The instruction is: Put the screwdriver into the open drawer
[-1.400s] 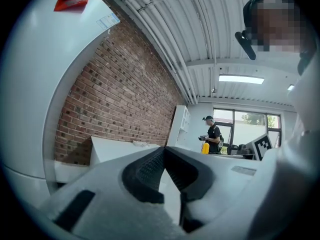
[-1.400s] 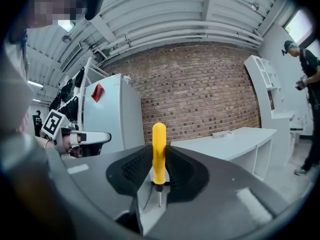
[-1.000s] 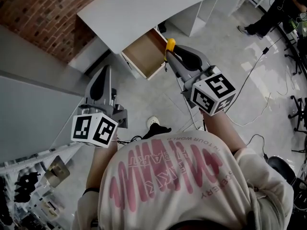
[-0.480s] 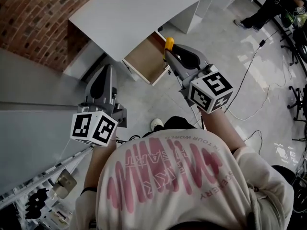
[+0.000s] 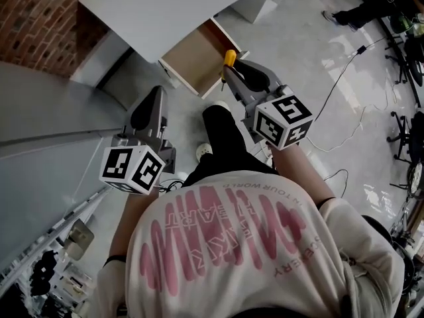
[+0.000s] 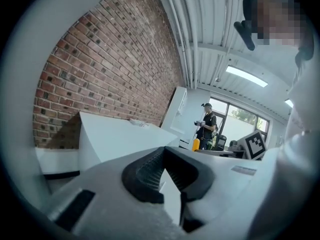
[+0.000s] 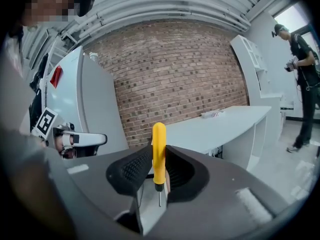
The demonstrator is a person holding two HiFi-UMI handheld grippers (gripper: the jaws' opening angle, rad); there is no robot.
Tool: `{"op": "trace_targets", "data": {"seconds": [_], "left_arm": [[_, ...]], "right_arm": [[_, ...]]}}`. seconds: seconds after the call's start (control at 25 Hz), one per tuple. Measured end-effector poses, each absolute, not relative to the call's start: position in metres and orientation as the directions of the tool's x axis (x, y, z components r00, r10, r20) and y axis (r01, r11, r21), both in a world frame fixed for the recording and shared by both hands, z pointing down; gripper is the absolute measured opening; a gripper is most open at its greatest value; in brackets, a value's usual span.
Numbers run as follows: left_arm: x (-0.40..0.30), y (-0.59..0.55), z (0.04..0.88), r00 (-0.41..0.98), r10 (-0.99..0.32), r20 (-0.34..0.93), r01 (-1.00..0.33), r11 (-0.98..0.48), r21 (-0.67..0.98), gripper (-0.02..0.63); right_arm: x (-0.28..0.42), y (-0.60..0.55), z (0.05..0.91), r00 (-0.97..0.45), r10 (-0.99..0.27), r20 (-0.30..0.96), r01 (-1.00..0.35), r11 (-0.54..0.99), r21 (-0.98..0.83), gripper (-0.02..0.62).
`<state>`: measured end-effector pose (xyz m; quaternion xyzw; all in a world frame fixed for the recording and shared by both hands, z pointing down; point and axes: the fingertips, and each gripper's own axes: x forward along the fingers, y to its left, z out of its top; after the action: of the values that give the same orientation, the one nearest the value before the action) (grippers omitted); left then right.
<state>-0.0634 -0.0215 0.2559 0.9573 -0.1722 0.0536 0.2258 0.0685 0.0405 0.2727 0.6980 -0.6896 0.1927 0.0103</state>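
The screwdriver (image 7: 159, 149) has a yellow handle and a thin short shaft. It stands upright between the pads of my right gripper (image 7: 159, 156), which is shut on the handle. In the head view the screwdriver (image 5: 229, 57) hangs at the right front corner of the open wooden drawer (image 5: 189, 59). The drawer is pulled out from under the white desk (image 5: 165, 5) and looks bare inside. My right gripper (image 5: 233, 70) points at that corner. My left gripper (image 5: 154, 99) is lower left of the drawer. Its pads meet at the tip with nothing held (image 6: 165, 151).
A brick wall (image 5: 33, 12) rises behind the desk. My own dark trouser leg and shoe (image 5: 222, 134) are between the grippers. Cables (image 5: 344, 71) trail over the glossy floor at right. Another person (image 5: 371, 2) stands at the far right, and a shelf with small items (image 5: 46, 270) is at lower left.
Both grippers have sunk and come closer to the desk, the screwdriver still in the right one. My leg has stepped forward between them. The drawer sits further up and left in the picture.
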Motion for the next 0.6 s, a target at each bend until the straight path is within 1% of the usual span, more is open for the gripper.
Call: {"op": "trace_targets", "data": {"seconds": [0.16, 0.36, 0.6], "left_arm": [[-0.055, -0.024, 0.277, 0.929, -0.300, 0.215, -0.366, -0.822, 0.437, 0.005], [-0.047, -0.035, 0.299, 0.914, -0.324, 0.244, -0.403, -0.792, 0.459, 0.005], [-0.027, -0.065, 0.318, 0.884, -0.387, 0.264, -0.467, -0.765, 0.444, 0.005]], "right_arm": [[0.078, 0.032, 0.297, -0.035, -0.950, 0.310, -0.957, -0.058, -0.284, 0.094], [0.093, 0.014, 0.323, -0.069, -0.937, 0.342, -0.943, -0.051, -0.329, 0.095], [0.126, -0.018, 0.362, -0.111, -0.922, 0.371, -0.908, -0.058, -0.416, 0.094]]}}
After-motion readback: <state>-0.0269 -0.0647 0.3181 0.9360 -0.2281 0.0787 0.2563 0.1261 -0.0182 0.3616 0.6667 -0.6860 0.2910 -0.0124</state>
